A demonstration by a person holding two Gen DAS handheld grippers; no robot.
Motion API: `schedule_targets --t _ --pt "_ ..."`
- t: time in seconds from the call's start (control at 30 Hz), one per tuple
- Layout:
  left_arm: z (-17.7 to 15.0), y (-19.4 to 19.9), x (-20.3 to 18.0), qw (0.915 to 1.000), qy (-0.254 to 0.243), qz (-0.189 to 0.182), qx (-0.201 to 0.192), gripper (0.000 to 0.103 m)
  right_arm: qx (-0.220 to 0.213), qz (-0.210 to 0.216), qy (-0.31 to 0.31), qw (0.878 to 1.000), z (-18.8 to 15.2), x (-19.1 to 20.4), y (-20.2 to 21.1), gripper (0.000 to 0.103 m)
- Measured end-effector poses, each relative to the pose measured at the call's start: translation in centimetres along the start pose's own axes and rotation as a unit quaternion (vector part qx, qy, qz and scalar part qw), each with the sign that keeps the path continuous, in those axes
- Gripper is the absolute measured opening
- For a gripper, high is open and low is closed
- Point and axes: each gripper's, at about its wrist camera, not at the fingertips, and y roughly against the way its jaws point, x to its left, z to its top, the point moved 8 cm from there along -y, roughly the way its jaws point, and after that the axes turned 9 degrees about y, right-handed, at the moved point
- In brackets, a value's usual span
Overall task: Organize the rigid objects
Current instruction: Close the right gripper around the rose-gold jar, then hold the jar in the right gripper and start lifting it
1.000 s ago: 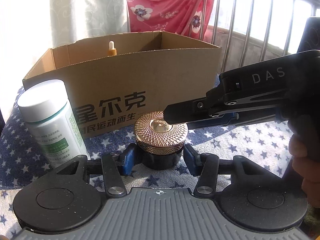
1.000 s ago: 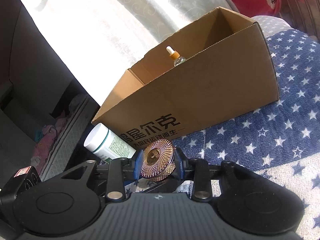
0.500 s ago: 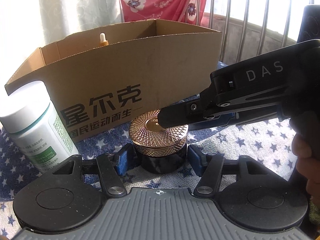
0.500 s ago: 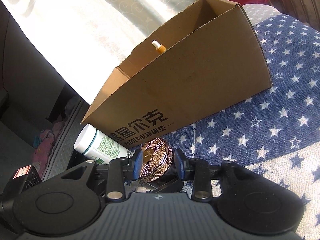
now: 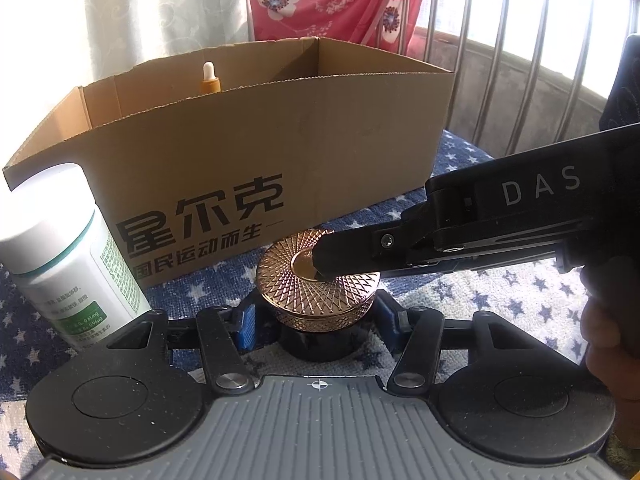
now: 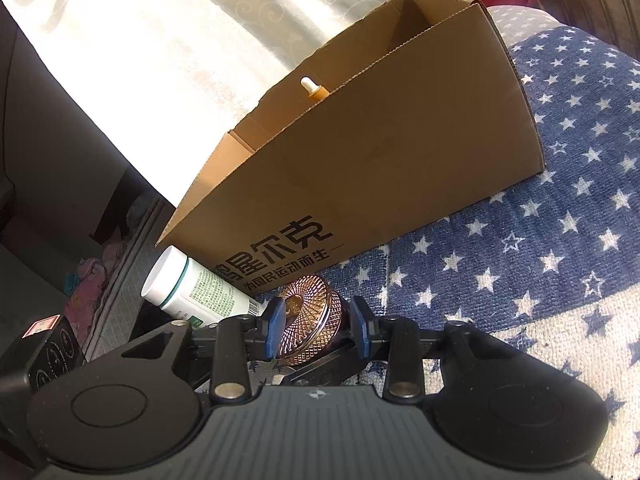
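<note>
A jar with a gold patterned lid [image 5: 304, 280] and a dark base hangs just above the star-print cloth [image 5: 500, 296]. My right gripper [image 6: 316, 320] is shut on it, one blue pad on the lid's face and the other on the jar's bottom. In the left wrist view its upper finger [image 5: 360, 254] lies across the lid. My left gripper [image 5: 316, 316] straddles the dark base. Its jaws are closing, and a gap shows at the left pad. A white pill bottle [image 5: 68, 256] with a green label stands to the left.
An open cardboard box [image 5: 280, 152] with black print stands right behind the jar, a dropper bottle [image 5: 209, 80] upright inside it. The box [image 6: 400, 152] fills the middle of the right wrist view. Metal railing [image 5: 520, 60] and pink floral fabric [image 5: 320, 0] lie beyond. A person's hand [image 5: 608, 340] holds the right gripper.
My left gripper's pads have spread a little away from the jar's sides. The right gripper keeps its hold on the jar, and the box has come slightly closer in both views.
</note>
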Motion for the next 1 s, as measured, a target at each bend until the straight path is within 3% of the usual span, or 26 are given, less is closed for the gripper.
schedule_targets --t 1.0 --pt "-0.5 1.6 -0.4 0.9999 -0.006 0.007 -0.007 0.055 -0.007 -0.002 0.006 1.000 -0.7 1.2 1.7 0.039"
